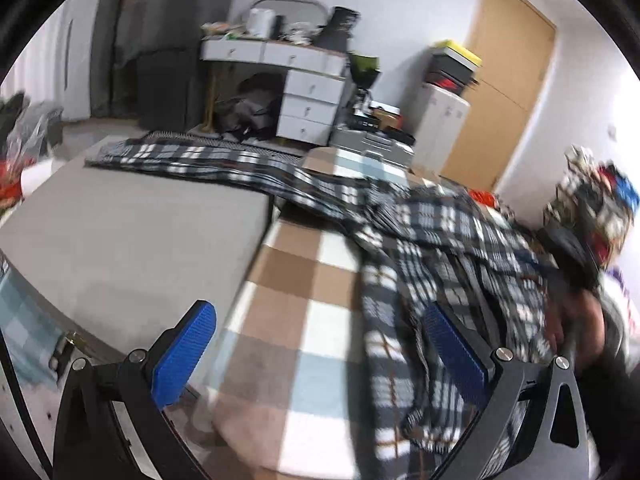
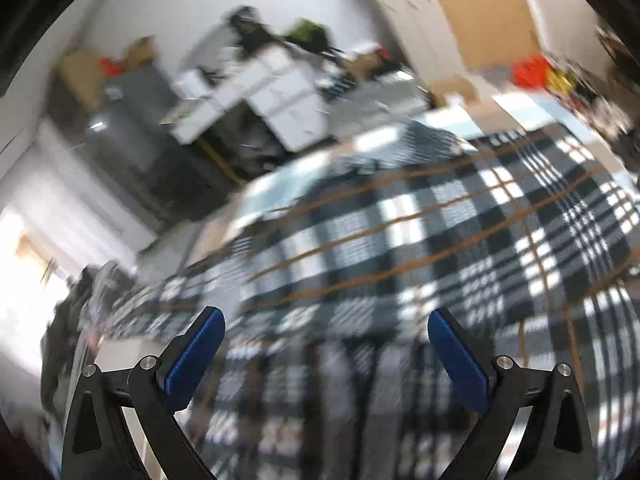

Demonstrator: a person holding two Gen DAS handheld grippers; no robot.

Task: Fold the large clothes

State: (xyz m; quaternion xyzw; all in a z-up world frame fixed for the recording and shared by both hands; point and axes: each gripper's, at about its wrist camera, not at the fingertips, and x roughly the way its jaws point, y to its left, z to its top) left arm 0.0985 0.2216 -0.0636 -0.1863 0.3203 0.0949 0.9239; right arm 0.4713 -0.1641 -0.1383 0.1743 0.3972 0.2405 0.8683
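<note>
Left hand-held gripper: jaws spread wide, nothing between the blue pads, hovering over the checked blanket beside the garment's edge.

Right hand-held gripper: jaws equally wide, empty, low over the cloth.

Plaid garment: dark check, spread rumpled across the bed, one long part trailing onto the grey surface.

Hazards: both views are blurred, so you may close on a single layer or catch the blanket beneath; the trailing part could drag and skew your fold.
</note>
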